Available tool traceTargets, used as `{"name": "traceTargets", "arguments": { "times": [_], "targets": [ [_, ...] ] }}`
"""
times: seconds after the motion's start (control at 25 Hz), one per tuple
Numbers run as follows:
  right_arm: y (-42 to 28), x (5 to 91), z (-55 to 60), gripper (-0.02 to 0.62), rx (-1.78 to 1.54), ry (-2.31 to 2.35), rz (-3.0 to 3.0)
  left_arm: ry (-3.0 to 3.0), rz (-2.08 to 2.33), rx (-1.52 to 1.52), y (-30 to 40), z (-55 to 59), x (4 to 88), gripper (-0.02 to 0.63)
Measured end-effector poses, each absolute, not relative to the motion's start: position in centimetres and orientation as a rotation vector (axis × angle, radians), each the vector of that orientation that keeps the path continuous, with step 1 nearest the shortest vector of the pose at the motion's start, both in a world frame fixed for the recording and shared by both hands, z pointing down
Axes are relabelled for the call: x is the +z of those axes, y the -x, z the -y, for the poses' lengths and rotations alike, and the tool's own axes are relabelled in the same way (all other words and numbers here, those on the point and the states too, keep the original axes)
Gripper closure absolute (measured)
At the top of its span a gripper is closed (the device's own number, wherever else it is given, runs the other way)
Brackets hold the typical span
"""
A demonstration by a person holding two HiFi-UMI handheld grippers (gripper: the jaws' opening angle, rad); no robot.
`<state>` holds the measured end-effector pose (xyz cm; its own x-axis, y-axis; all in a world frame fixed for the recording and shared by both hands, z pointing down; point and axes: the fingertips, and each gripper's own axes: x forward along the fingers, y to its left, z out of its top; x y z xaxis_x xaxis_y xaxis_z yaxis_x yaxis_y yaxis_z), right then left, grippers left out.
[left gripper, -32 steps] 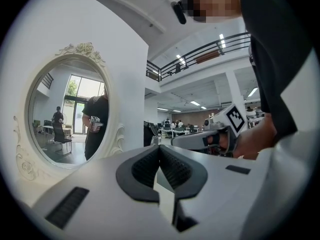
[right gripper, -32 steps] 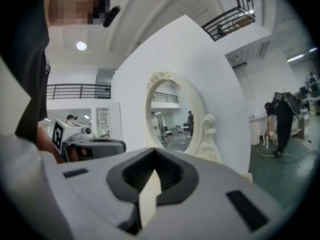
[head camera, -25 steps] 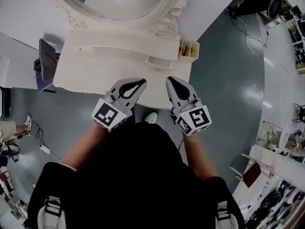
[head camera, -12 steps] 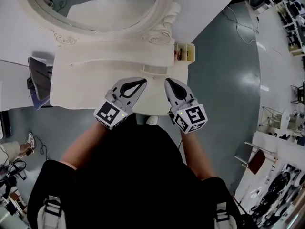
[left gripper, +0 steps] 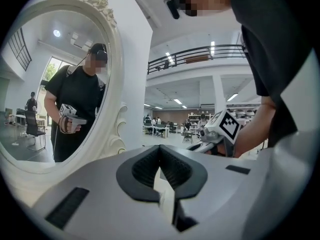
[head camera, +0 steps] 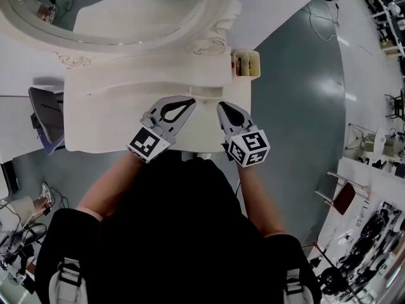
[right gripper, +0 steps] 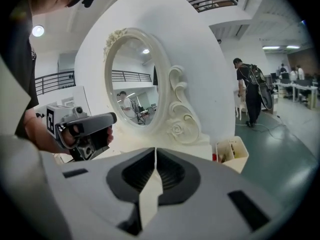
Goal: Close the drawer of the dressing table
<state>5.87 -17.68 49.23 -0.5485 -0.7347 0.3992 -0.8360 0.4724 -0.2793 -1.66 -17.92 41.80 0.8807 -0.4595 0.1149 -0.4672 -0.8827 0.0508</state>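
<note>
The white dressing table (head camera: 107,113) stands before me with its oval mirror (head camera: 126,11) at the back. No drawer front shows in any view; my body hides the table's front edge. Both grippers hover side by side over the front half of the tabletop. My left gripper (head camera: 191,100) is shut with nothing between its jaws, tips meeting (left gripper: 159,148). My right gripper (head camera: 221,106) is shut and empty too (right gripper: 155,150). Each gripper shows in the other's view: the right one (left gripper: 220,129) and the left one (right gripper: 82,126).
A small cream box (head camera: 245,63) of items hangs at the table's right end, also seen as the box (right gripper: 231,151). A dark chair (head camera: 44,116) stands left of the table. Grey floor lies to the right, where a person (right gripper: 248,91) stands farther off.
Both grippers have moved forward from the table's front edge to over the tabletop, staying shut. My view has moved closer over the table.
</note>
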Motion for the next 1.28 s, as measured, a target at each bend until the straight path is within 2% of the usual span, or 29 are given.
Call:
{"name": "traceTargets", "arguments": {
  "times": [0.56, 0.92, 1.28],
  "targets": [
    [-5.6, 59.6, 18.7, 0.56, 0.994, -1.392, 2.209, -2.983, 0.669, 0.197, 2.0, 20.6, 46.9, 0.612],
    [-4.3, 65.1, 18.8, 0.473, 1.122, -1.315, 2.082, -2.959, 0.67, 0.199, 1.8, 22.2, 49.2, 0.612],
    [-4.0, 69.7, 19.2, 0.442, 1.199, -1.28, 1.97, -2.942, 0.648, 0.187, 1.6, 22.8, 50.7, 0.612]
  ]
}}
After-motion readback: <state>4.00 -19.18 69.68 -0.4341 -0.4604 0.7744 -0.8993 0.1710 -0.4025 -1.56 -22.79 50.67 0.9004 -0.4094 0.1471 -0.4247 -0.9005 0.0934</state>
